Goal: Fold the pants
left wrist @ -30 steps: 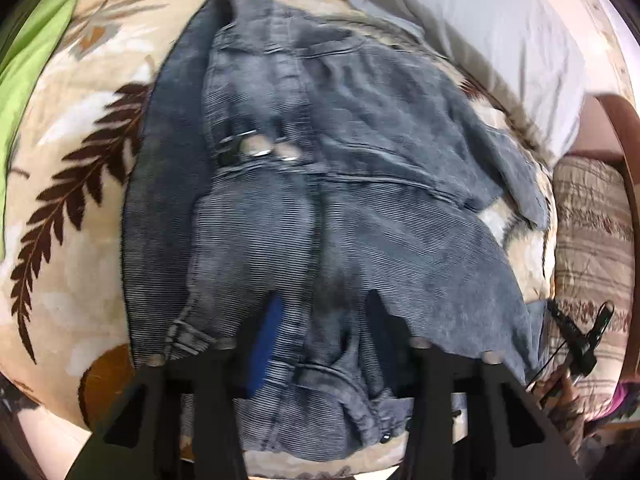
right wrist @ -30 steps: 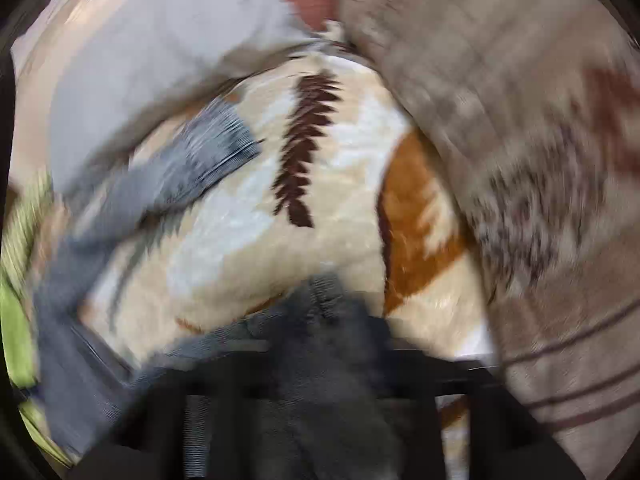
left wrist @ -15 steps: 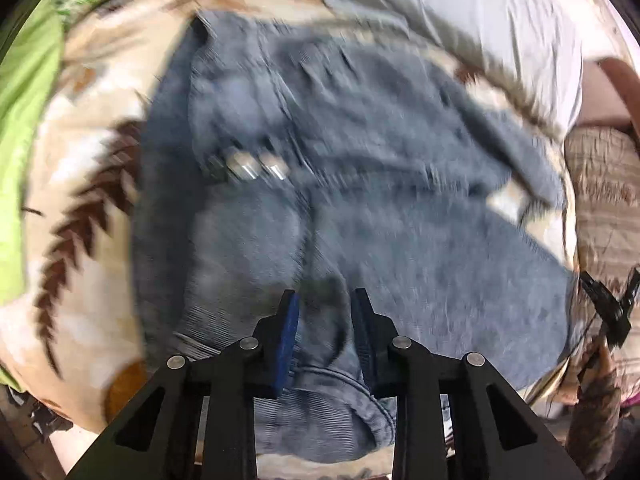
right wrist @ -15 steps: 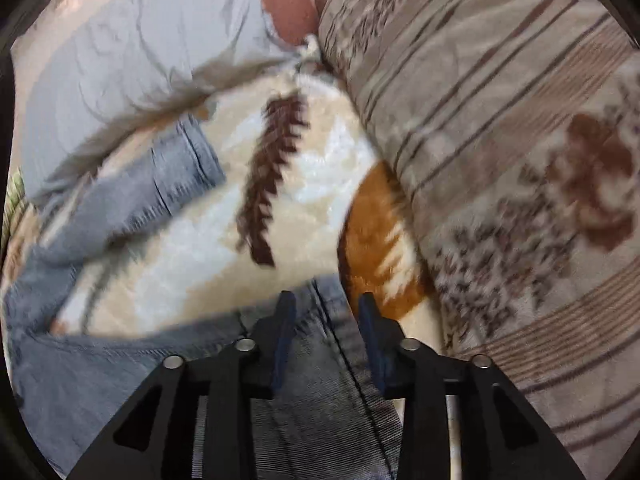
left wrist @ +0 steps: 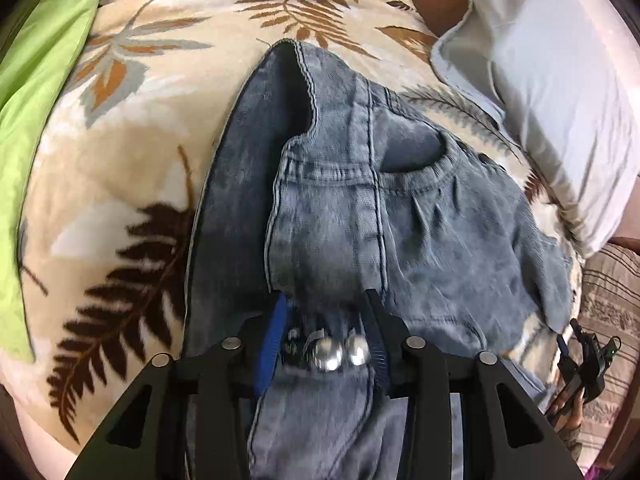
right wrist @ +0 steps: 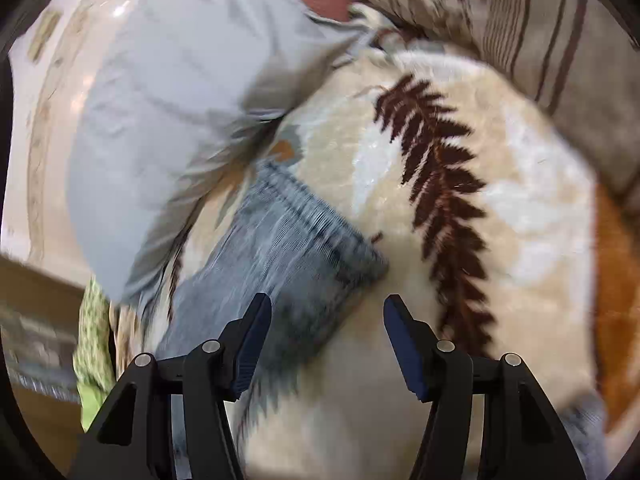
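Blue-grey jeans [left wrist: 400, 220] lie on a cream blanket with a leaf print [left wrist: 120, 160]. In the left wrist view the waistband, a pocket and two metal buttons [left wrist: 336, 352] fill the middle. My left gripper [left wrist: 326, 312] is over the fly, its fingers apart with denim bunched between them and the buttons just behind. In the right wrist view a leg cuff [right wrist: 304, 248] lies on the blanket [right wrist: 460, 340]. My right gripper [right wrist: 326, 320] is open and empty just short of the cuff.
A light grey pillow [left wrist: 540, 92] lies at the far right, also in the right wrist view [right wrist: 172, 120]. A green sheet [left wrist: 36, 80] edges the left. A striped brown cushion [right wrist: 540, 20] borders the blanket. The other gripper [left wrist: 584, 360] shows at the right edge.
My left gripper has moved forward over the jeans to the buttoned fly, and its fingers have spread. My right gripper has let go of the denim, opened, and swung toward the leg cuff.
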A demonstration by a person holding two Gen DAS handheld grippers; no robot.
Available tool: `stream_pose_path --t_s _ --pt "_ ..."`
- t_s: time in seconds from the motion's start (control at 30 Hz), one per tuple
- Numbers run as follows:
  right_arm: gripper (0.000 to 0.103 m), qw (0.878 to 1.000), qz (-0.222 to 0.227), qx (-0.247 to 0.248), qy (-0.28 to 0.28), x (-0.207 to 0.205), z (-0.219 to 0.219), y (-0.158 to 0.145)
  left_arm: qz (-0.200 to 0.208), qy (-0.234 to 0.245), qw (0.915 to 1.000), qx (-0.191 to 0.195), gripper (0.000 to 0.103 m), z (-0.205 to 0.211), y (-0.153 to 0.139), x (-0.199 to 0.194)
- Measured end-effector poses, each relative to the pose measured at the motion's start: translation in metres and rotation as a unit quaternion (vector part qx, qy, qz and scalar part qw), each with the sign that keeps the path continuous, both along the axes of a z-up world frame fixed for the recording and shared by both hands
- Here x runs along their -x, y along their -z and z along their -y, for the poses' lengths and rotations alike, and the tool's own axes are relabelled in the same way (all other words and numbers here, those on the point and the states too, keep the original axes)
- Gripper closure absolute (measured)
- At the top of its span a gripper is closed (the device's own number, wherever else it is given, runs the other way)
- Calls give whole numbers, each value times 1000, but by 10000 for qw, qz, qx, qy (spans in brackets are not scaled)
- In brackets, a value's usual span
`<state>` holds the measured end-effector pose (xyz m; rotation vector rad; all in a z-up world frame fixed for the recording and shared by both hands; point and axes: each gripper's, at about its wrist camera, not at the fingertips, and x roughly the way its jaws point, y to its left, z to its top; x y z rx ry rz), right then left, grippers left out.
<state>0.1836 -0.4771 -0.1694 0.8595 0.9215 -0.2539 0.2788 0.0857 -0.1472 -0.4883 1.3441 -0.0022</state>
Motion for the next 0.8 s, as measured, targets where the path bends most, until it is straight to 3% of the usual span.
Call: stream_pose_path --t_s 0.03,0.07,0.1,0.13,0.2,0.27,0.37,0.47,0.53,0.63,0.8 --pt "45 10000 23 -40 75 -7 1 7 -8 -11 10000 -25 64 1 2 -3" --pt "56 9999 76 8 109 -14 1 9 -4 2 10000 -59 64 3 1 -7" --pt "94 9999 153 52 9 -19 0 4 37 36 10000 -71 64 4 0 -11" --pt "94 9991 341 -99 -250 -29 0 -5 101 80 9999 -84 64 7 -2 -15" --pt "94 9966 751 263 -218 -36 4 -35 206 194 9995 -164 64 11 -8 -23" --pt "94 9948 856 509 -213 -50 11 -53 233 204 9991 -302 64 17 -7 -32" --pt "92 9931 157 1144 -226 -81 17 -37 49 226 9983 -540 65 27 13 -45" --pt "88 9920 -520 1132 -197 -91 23 0 162 319 9961 -806 65 38 14 -50" --pt "81 9941 -313 1035 -82 -86 25 3 97 395 9964 -745 66 37 12 -48" --pt "71 9949 -389 930 -34 -81 30 -6 84 444 9971 -610 73 22 -2 -41" --pt "57 9930 66 1178 -92 -74 39 -51 412 -102 9987 -278 70 -21 -42 -49"
